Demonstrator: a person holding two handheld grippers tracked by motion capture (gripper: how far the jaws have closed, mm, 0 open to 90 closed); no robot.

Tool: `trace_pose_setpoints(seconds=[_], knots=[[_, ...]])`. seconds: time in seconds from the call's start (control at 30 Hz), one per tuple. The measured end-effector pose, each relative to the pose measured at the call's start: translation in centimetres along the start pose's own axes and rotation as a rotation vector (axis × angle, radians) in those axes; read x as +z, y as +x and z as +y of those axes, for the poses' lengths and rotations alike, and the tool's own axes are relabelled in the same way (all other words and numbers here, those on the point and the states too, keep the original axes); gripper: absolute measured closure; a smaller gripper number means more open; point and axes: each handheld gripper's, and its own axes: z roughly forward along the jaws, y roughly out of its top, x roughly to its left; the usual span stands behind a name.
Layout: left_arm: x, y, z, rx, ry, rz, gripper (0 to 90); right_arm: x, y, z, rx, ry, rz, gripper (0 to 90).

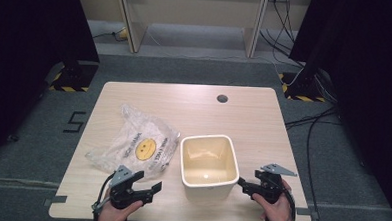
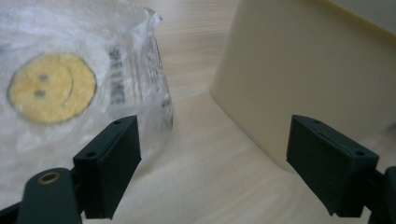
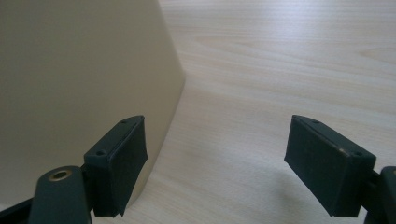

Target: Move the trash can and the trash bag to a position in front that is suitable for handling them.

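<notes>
At lower left of the high view, the left gripper (image 1: 155, 188) spreads empty jaws beside a crumpled clear smiley-face bag (image 1: 135, 145) with blurred lettering, the cream tub (image 1: 208, 183) at centre, the right gripper (image 1: 243, 184) likewise agape, hands cropped below.

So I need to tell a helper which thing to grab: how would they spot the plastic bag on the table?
Start at the wooden table, then find the cream square bin near its front edge. The plastic bag lies flat and crumpled just left of the bin. It is the only see-through thing there, printed with a yellow smiley face.
</notes>
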Motion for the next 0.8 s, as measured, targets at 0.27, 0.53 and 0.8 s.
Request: trace_pose_setpoints(seconds=[0.27, 0.53, 0.8], knots=[[3.0, -2.1, 2.1, 0.016, -0.002, 0.003, 18.4, 0.3, 1.0, 0.0, -0.001, 0.002, 0.049, 22.1], [4.6, -2.9, 2.5, 0.005, 0.028, 0.070, 23.6, 0.7, 1.6, 0.4, -0.006, 0.009, 0.023, 26.5], [5.3, -2.9, 3.2, 0.022, 0.023, 0.120, 31.8, 2.1, 1.8, 1.5, 0.026, 0.003, 0.004, 32.2]])
